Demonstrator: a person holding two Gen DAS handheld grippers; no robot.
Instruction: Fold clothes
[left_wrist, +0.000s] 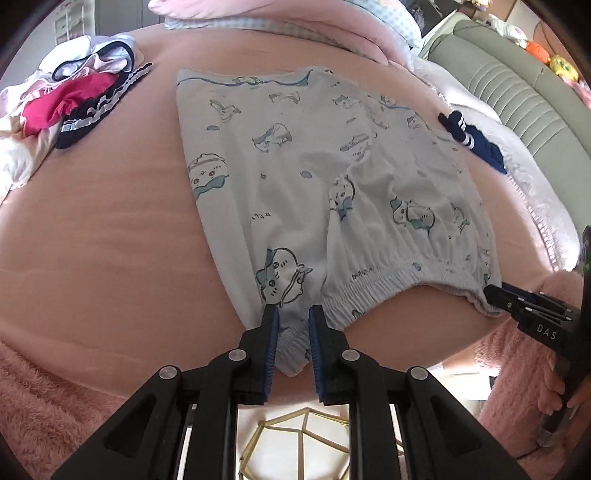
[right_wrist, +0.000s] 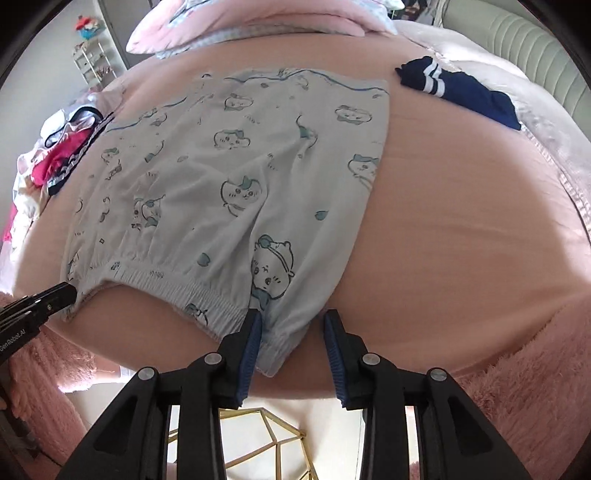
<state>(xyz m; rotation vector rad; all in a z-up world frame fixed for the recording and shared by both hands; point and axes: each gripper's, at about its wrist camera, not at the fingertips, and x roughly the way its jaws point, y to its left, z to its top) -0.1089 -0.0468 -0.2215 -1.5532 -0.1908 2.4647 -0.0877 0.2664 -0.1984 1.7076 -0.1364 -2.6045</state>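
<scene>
The printed shorts (left_wrist: 325, 177) are light, limp cotton; the gathered waistband (left_wrist: 373, 284) is the firmest hold. Left tool (left_wrist: 293, 332) pinches one waistband corner; right tool (right_wrist: 293, 332) seems slack around the other.

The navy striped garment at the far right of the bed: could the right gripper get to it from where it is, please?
Probably yes. Bare pink sheet lies between the right gripper and the navy garment, but the printed shorts lie between its fingers, so it must let go first.

Left wrist: close, looking steeply down along its fingers (left_wrist: 273, 343) onto the bed (left_wrist: 110, 229).
Right wrist: likewise, alongside.
Shared: printed shorts (left_wrist: 295, 177).
</scene>
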